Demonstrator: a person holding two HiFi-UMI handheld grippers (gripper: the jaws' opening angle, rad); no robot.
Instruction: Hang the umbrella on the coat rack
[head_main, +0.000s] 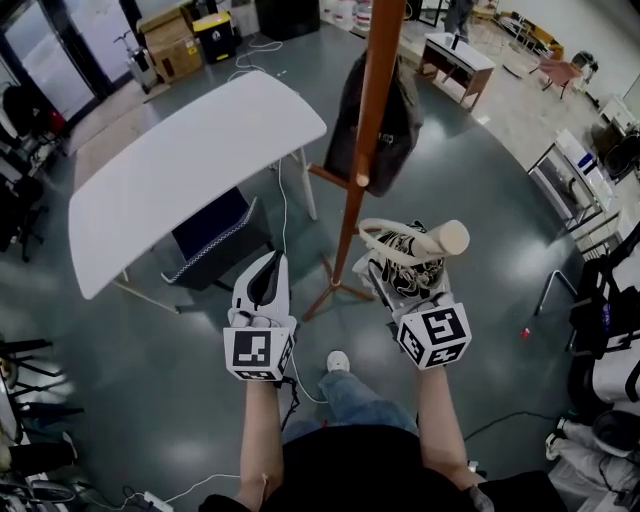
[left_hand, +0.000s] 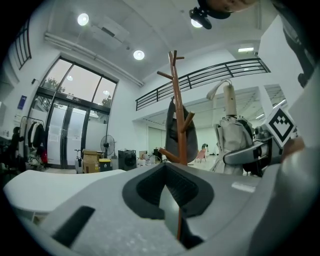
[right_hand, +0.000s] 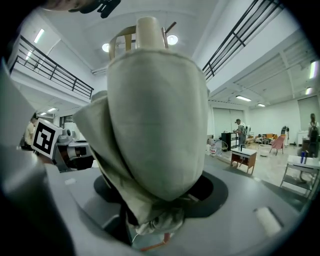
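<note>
The wooden coat rack (head_main: 370, 130) stands straight ahead of me, with a dark garment (head_main: 398, 120) hanging on its far side. My right gripper (head_main: 402, 272) is shut on a folded beige umbrella (head_main: 412, 255), handle end up, its cream handle (head_main: 448, 238) and strap loop pointing toward the rack pole. In the right gripper view the umbrella (right_hand: 155, 120) fills the middle, clamped at its lower end. My left gripper (head_main: 268, 266) hovers left of the rack base, shut and holding nothing. The left gripper view shows the rack (left_hand: 178, 110) and the umbrella (left_hand: 231, 135) to the right.
A white table (head_main: 180, 170) stands to the left with a dark box (head_main: 215, 235) under it. A white cable (head_main: 285, 215) runs across the floor by the rack's feet (head_main: 330, 290). Cardboard boxes (head_main: 172, 45) and a small desk (head_main: 455, 60) lie farther off.
</note>
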